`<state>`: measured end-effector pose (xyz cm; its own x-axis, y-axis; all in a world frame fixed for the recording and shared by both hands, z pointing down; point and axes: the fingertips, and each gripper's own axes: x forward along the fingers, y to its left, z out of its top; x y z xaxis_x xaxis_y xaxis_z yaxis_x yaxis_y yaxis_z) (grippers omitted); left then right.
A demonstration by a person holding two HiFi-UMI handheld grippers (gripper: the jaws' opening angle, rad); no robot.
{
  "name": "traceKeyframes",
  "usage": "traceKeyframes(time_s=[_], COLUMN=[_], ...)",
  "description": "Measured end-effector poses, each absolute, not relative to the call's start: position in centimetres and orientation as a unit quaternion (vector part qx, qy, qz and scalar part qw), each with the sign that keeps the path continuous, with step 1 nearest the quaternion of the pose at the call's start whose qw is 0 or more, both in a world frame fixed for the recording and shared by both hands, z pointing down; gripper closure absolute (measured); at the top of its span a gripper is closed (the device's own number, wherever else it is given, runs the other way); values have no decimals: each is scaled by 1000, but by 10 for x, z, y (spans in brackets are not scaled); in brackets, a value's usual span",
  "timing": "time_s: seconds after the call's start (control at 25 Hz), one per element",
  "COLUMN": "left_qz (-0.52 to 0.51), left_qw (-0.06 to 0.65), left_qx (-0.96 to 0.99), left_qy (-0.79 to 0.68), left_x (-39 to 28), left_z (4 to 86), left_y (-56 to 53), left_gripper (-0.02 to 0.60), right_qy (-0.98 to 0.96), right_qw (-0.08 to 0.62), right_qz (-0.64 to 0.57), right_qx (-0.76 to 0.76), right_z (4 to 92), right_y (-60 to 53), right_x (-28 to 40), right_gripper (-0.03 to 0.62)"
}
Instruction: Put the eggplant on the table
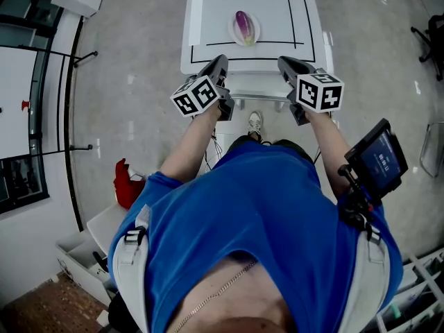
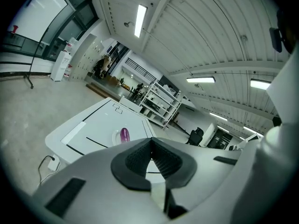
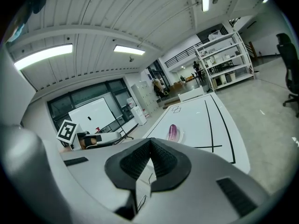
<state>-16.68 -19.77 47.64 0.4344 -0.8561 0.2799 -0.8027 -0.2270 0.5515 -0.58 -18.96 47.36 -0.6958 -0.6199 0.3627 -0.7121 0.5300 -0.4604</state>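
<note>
A purple eggplant (image 1: 243, 26) lies on a small white plate (image 1: 254, 37) on the white table (image 1: 277, 5) marked with black lines. Both grippers hover side by side just short of the table's near edge, pointing toward it. My left gripper (image 1: 218, 64) is shut with nothing between its pads. My right gripper (image 1: 285, 62) is likewise shut and empty. In the left gripper view the eggplant (image 2: 124, 134) shows beyond the closed left gripper (image 2: 151, 146). The right gripper view has the eggplant (image 3: 173, 132) ahead of the closed right gripper (image 3: 150, 146).
A red object (image 1: 125, 183) lies on the floor at the left beside a white cabinet (image 1: 83, 252). Storage shelves (image 2: 159, 101) stand beyond the table. An office chair (image 3: 289, 69) is off to the right. A screen device (image 1: 378, 159) rides on the person's right arm.
</note>
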Motion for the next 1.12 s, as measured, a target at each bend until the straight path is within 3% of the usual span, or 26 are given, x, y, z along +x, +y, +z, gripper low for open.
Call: traceKeyframes(time_s=[1.12], left_qz=[-63], left_qw=[309], left_qx=[779], left_qy=[-543], left_x=[-175], left_z=[462], left_y=[-155], left_gripper=[574], right_qy=[-896], right_qw=[88], right_qz=[257], right_qx=[351], right_z=[460], right_y=[-165], right_x=[-29], right_gripper=[592])
